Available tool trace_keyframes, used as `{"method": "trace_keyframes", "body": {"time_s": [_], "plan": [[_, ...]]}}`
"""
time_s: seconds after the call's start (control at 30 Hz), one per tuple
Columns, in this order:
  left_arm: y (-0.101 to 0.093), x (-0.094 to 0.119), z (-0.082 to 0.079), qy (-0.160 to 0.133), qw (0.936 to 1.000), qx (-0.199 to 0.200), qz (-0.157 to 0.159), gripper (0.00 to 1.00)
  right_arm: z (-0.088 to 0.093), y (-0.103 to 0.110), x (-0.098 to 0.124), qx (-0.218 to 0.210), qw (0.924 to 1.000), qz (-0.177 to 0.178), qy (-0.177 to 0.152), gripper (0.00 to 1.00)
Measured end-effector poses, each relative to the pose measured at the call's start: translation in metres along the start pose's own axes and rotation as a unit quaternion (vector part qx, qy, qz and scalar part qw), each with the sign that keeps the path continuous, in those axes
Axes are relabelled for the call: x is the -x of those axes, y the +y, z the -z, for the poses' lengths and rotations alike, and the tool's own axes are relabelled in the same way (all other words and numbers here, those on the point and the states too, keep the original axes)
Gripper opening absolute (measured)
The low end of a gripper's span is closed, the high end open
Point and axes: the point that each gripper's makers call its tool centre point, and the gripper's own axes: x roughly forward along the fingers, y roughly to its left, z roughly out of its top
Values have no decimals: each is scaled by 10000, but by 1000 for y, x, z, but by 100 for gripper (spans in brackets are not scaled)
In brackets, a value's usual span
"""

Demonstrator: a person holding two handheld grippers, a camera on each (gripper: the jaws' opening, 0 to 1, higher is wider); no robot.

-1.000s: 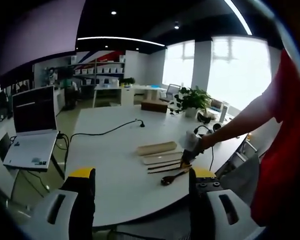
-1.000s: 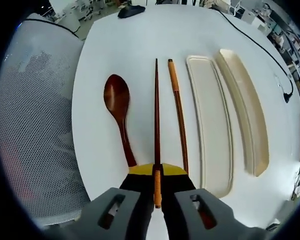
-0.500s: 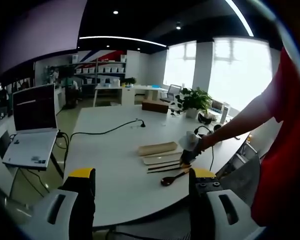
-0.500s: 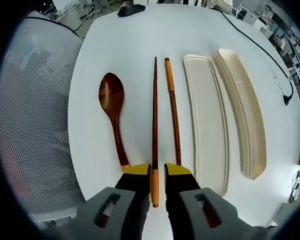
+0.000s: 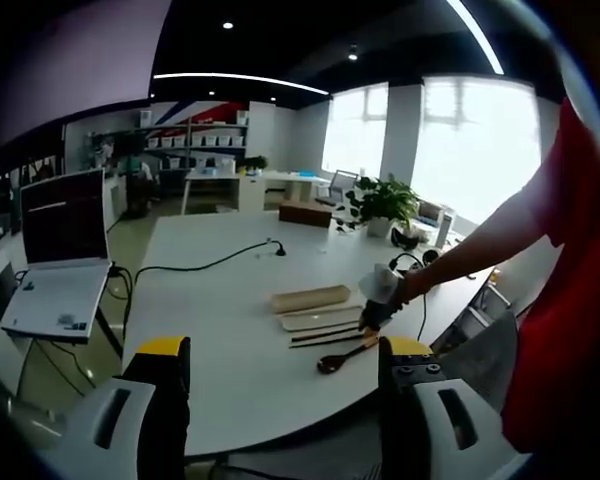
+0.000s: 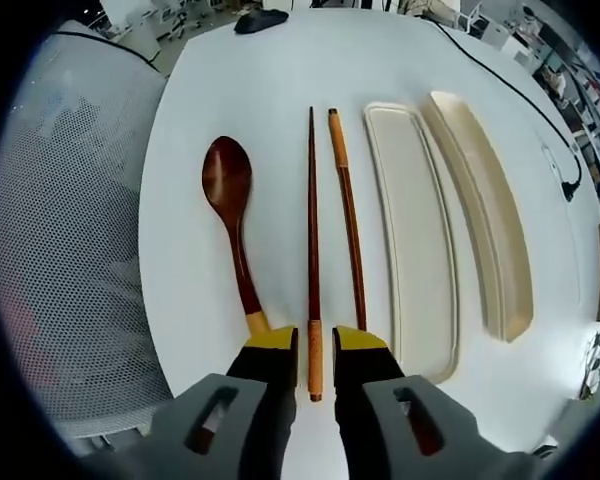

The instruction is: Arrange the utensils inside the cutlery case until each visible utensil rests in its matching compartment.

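Observation:
In the right gripper view a dark wooden spoon (image 6: pixel 230 195) lies on the white table (image 6: pixel 280 80), bowl away from me. To its right lie two chopsticks side by side, a dark one (image 6: pixel 312 240) and a browner one (image 6: pixel 347 215). Beyond them rest the pale cutlery case tray (image 6: pixel 415 230) and its lid (image 6: pixel 485 215). My right gripper (image 6: pixel 316 342) stands open, its yellow tips on either side of the dark chopstick's orange end, with small gaps. My left gripper (image 5: pixel 285 350) hangs wide open, far back from the table. From there I see the case (image 5: pixel 320 318), the spoon (image 5: pixel 342 357) and the right gripper (image 5: pixel 372 322).
A grey mesh chair (image 6: pixel 70 230) stands against the table's edge left of the spoon. A black cable (image 6: pixel 510 90) and a dark object (image 6: pixel 262 18) lie at the far side. A laptop (image 5: pixel 60 250) sits on a side stand, and a potted plant (image 5: pixel 385 200) stands at the back.
My right gripper's jaws, shut on the dark chopstick a second ago, have parted and let it go on the table. The left gripper has hardly moved.

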Motion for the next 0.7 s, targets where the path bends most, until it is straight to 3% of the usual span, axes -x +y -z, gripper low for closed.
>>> {"method": "trace_keyframes", "body": {"time_s": [0.47,0.6,0.7], "plan": [[2,-2,2,38,10000,8,-20,79,1,-1,-5,-69,9997,26,242,2],[2,-2,2,32,10000,-4,-23,79,1,2,-6,186,9992,22,360,1],[2,-2,1,25,10000,2,-38,79,-1,7,-5,430,9987,-42,272,1]]}}
